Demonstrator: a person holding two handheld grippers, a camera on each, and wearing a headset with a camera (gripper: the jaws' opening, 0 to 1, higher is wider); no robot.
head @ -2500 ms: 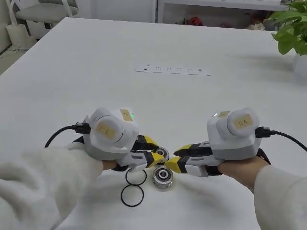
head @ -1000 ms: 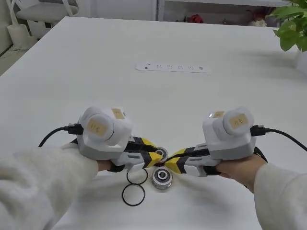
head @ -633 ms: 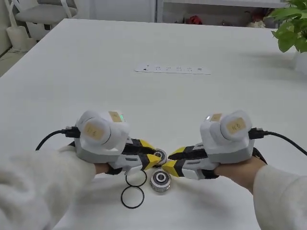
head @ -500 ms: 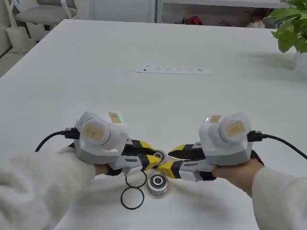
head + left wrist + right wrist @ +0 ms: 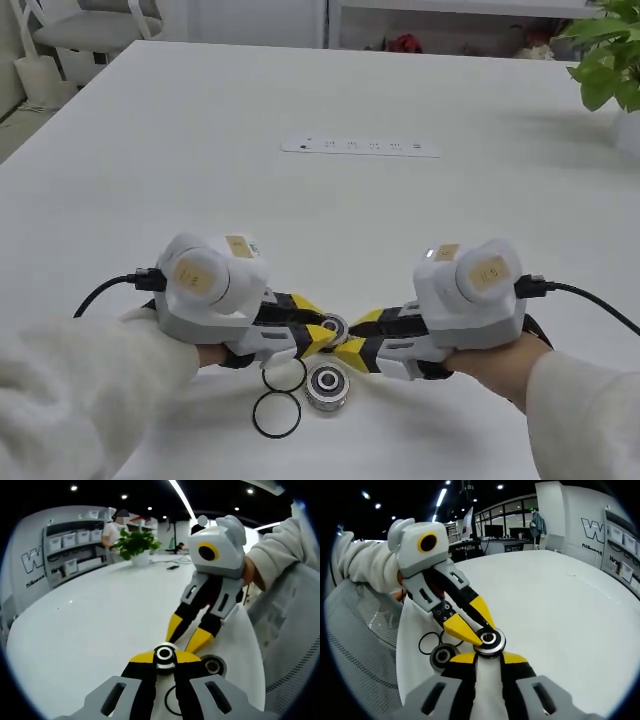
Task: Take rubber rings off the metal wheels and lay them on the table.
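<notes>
Left gripper (image 5: 165,658): jaws drawn in narrow and clamped on a small metal wheel (image 5: 165,653), which is held between the yellow tips, above the table (image 5: 200,150); the same grip is seen from the right gripper view, the left gripper (image 5: 479,627) coming in from the left with both tips on the wheel (image 5: 489,641).

Right gripper (image 5: 489,659): jaws set narrow with a slim gap; tips brought up against the near rim of the wheel; whether the rim is pinched cannot be told. In the head view the left gripper (image 5: 318,325) and right gripper (image 5: 352,338) are met tip to tip at the wheel (image 5: 332,327), near the table's front edge.

Held wheel: flat face and bore turned upward, axis roughly upright and slightly tilted; a dark band is seen round its rim.

Second wheel (image 5: 327,385): laid flat on the table just in front of the tips, bore up, axis upright.

Two black rings lying flat to its left: one ring (image 5: 284,375) partly under the left gripper, a nearer ring (image 5: 276,413) just beside it; whether they touch cannot be told.

Farther out: a white strip (image 5: 360,147) lying crosswise at mid-table; a plant (image 5: 605,55) at the far right corner.
</notes>
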